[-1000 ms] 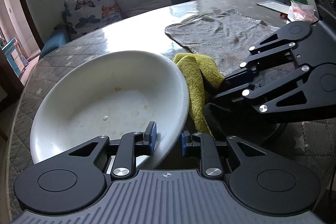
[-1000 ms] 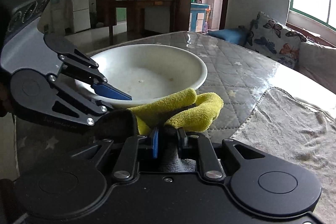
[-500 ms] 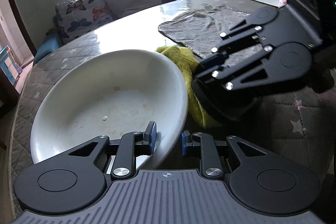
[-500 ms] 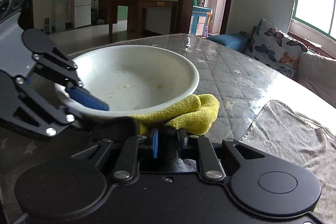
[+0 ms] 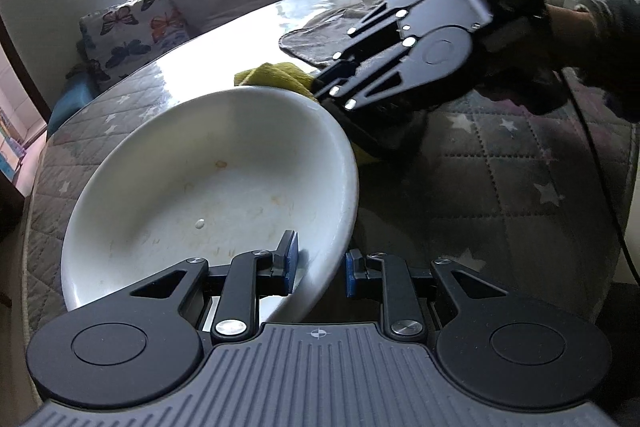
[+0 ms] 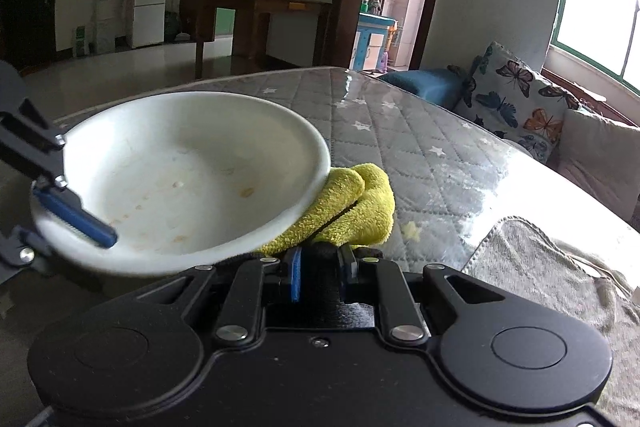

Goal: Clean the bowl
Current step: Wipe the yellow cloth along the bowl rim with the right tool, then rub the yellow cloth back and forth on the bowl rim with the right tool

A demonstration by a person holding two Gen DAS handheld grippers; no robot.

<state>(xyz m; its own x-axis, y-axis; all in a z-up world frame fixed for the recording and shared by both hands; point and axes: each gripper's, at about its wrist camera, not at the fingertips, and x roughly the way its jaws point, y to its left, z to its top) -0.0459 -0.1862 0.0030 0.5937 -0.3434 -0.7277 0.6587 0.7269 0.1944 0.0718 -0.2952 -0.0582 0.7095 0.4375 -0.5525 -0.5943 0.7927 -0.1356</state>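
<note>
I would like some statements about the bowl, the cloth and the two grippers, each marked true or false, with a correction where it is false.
1. The left gripper clamps the rim of the white bowl. True.
2. The bowl is spotless inside. False: small brownish stains and a pale speck show on its inner surface.
3. The right gripper holds a yellow cloth. True.
4. The yellow cloth is wiping the inside of the bowl. False: it lies outside the bowl, against its outer wall.
5. A grey towel lies spread on the table. True.
</note>
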